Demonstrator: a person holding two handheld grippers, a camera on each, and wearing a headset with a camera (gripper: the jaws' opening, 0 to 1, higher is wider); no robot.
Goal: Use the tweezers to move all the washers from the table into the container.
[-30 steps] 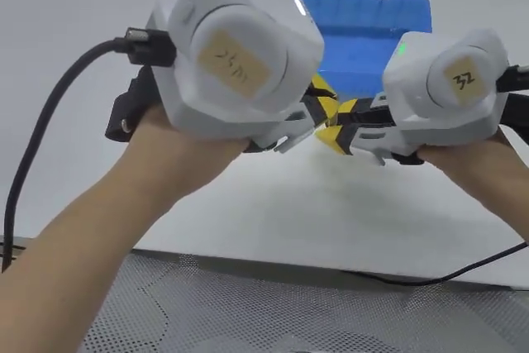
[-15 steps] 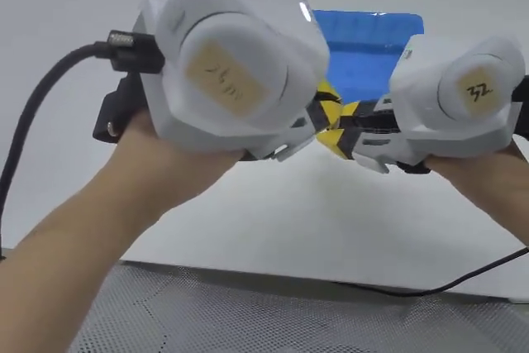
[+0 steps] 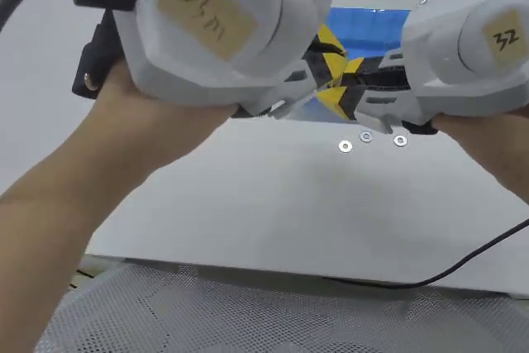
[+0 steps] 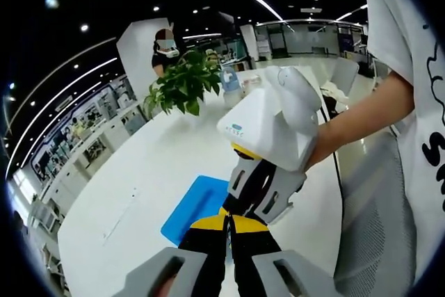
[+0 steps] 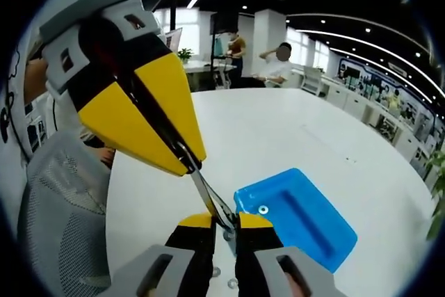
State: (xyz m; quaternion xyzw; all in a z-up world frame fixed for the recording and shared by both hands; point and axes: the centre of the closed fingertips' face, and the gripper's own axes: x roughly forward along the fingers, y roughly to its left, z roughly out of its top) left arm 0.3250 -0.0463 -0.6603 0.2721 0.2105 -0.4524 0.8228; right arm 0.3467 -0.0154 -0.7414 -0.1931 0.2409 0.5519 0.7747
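The left gripper (image 5: 189, 165) has its yellow fingers (image 5: 149, 109) shut tight on 1 end of the tweezers (image 5: 207, 196). The right gripper (image 5: 226, 224) has its fingers almost together around the other end. I think 2 grippers hold it so the thin tool stays steady and can be pinched.

Both grippers are up in the air, just in front of the blue container (image 5: 313, 231). 1 washer (image 5: 263, 209) already lies inside the container. 3 washers (image 3: 366, 136) lie on the white counter (image 3: 273, 204), just in front of the container, so the job is not done.

A tan sticker (image 3: 505, 39) on the right gripper says "32". The sticker (image 3: 202, 14) on the left gripper has hand writing I cannot read well.
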